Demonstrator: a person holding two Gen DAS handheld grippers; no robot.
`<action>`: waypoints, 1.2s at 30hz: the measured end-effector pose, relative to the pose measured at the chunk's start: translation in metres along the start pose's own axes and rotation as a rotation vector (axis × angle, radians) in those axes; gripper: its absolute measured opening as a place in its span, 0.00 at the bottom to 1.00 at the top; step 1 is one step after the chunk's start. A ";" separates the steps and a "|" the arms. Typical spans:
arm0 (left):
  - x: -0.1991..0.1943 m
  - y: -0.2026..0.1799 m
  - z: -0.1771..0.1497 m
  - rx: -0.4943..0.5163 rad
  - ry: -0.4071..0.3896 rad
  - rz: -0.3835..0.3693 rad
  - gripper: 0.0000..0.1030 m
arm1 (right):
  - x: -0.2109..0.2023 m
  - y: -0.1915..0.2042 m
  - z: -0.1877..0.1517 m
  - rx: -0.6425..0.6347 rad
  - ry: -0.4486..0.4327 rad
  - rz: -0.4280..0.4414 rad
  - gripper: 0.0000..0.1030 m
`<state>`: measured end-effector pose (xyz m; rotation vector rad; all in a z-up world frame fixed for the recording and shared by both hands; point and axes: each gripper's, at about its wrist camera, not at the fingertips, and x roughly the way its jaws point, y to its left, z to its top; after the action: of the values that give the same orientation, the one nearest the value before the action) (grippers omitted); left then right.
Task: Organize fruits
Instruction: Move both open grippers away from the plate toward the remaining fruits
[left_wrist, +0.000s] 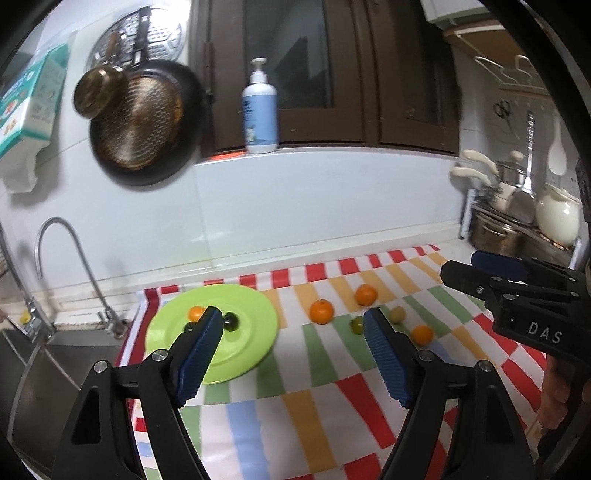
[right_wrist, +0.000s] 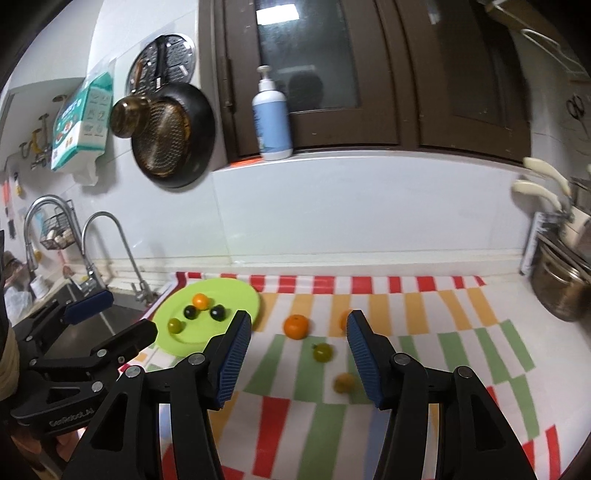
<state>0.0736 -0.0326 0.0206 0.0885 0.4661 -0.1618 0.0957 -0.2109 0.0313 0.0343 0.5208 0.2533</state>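
Both grippers hover over the striped cloth (left_wrist: 295, 406) with jaws parted and nothing between them: left gripper (left_wrist: 293, 325), right gripper (right_wrist: 299, 325). The green plate (right_wrist: 236, 295) at the cloth's left edge holds four small fruits. Two oranges (left_wrist: 321, 311) and smaller fruits (right_wrist: 323, 352) lie mid-cloth.

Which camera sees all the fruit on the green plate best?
The right wrist view: all four fruits on the green plate show clearly. In the left wrist view, the left gripper's finger covers some of them.
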 end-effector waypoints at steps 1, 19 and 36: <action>0.000 -0.004 0.000 0.007 -0.003 -0.009 0.75 | -0.003 -0.005 -0.002 0.005 0.002 -0.013 0.53; 0.031 -0.072 -0.004 0.159 -0.003 -0.183 0.72 | -0.013 -0.057 -0.024 -0.048 0.067 -0.090 0.53; 0.087 -0.090 -0.018 0.276 0.073 -0.275 0.58 | 0.032 -0.072 -0.041 -0.126 0.162 -0.058 0.53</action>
<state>0.1261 -0.1307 -0.0390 0.3024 0.5259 -0.4944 0.1184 -0.2743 -0.0268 -0.1249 0.6650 0.2325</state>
